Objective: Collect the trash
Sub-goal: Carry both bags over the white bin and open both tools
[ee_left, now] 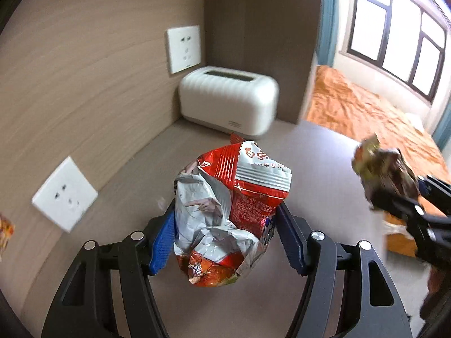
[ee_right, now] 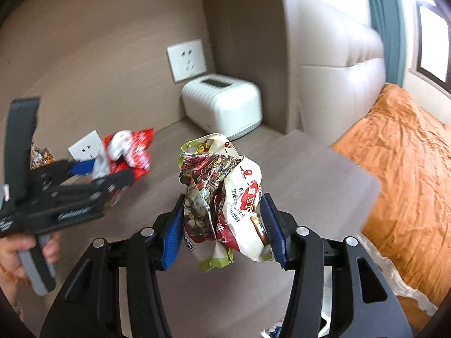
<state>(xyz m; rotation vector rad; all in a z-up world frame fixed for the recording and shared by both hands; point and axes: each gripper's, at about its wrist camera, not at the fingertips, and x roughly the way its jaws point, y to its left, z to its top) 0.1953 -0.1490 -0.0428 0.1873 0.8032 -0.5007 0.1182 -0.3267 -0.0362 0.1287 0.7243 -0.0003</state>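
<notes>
My left gripper (ee_left: 225,225) is shut on a crumpled red and silver snack bag (ee_left: 228,211) and holds it above the grey-brown shelf (ee_left: 324,169). The bag also shows in the right wrist view (ee_right: 126,152), with the left gripper (ee_right: 112,174) at the left. My right gripper (ee_right: 221,225) is shut on a crumpled white and green wrapper (ee_right: 222,194), also held above the shelf. In the left wrist view the right gripper (ee_left: 394,197) shows at the right with that wrapper (ee_left: 383,171).
A white ribbed tissue box (ee_left: 228,104) stands in the back corner. Two wall sockets (ee_left: 184,48) (ee_left: 64,194) sit on the wood wall. Another wrapper (ee_left: 5,231) lies at the far left. A bed with an orange cover (ee_right: 403,169) lies right of the shelf.
</notes>
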